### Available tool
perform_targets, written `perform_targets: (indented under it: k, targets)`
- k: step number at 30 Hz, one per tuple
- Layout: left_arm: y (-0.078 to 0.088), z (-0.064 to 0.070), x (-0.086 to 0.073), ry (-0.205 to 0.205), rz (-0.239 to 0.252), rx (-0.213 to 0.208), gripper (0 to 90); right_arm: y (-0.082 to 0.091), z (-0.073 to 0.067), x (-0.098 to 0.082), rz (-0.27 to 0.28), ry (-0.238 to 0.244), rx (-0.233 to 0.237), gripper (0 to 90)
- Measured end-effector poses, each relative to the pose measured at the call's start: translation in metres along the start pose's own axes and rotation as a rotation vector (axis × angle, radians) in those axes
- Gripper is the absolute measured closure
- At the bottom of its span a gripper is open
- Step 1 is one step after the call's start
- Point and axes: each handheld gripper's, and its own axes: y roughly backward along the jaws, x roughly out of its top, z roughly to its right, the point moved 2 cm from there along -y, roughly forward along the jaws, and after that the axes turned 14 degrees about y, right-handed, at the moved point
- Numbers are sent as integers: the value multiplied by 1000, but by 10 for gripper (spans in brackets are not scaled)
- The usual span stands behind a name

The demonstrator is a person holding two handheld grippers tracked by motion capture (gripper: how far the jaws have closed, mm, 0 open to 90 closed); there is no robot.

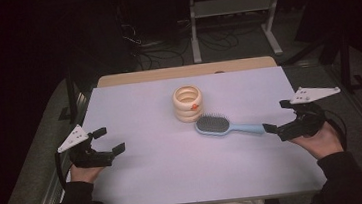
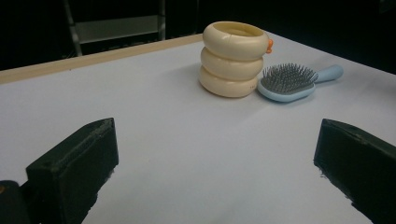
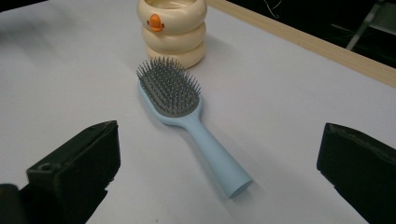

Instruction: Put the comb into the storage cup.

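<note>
Near the table's left edge, toward the near left corner, the left gripper (image 1: 103, 141) hovers with its jaws spread wide and nothing between them; the bare white table (image 1: 145, 165) ahead of it leaves free room toward the middle. In the middle, closer to the far edge, stands a cream holder of stacked rings (image 1: 188, 103) with a small orange duck bill, upright and open at the top. Just to its near right lies the blue hairbrush (image 1: 224, 126), bristles up, head close beside the holder, handle pointing toward the right edge. The right gripper (image 1: 277, 118) sits by the right edge, jaws wide apart and empty, lined up on the handle's end. Judging by this, nothing is grasped yet; the pickup and any placing remain. The handle has clear table on both sides.
</note>
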Motion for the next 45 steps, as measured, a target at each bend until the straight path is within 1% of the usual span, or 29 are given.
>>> perform_targets:
  k: [4, 8, 13, 14, 15, 20, 28, 31, 34, 41, 45]
  targets:
    - [0, 0, 0, -1, -4, 2, 0, -4, 3, 6, -31, 20, -3, 0]
    - [-1, 0, 0, -4, -6, 1, 0, -8, 5, 13, -42, 36, 5, 0]
    - [-2, 0, -1, -4, -13, -3, 0, -13, 9, 22, -48, 52, 24, 0]
    - [-2, 0, -1, -3, -14, -4, 0, -16, 10, 27, -49, 66, 34, 0]
    - [-2, 0, -1, -3, -15, -5, 0, -16, 10, 27, -49, 66, 34, 0]
    - [-3, 0, -1, -6, -19, -8, 0, -22, 11, 36, -67, 90, 56, 0]
    - [-3, 0, -1, -5, -19, -11, 0, -33, 13, 48, -104, 120, 77, 0]
    - [-3, 0, -1, -5, -19, -12, 0, -37, 15, 51, -115, 127, 90, 0]
    - [-3, 0, -1, -4, -19, -13, 0, -41, 17, 53, -118, 124, 97, 0]
    - [-4, 0, -1, -3, -18, -16, 0, -55, 19, 51, -154, 125, 114, 0]
    - [-4, 0, -1, -3, -18, -16, 0, -58, 20, 52, -157, 125, 119, 0]
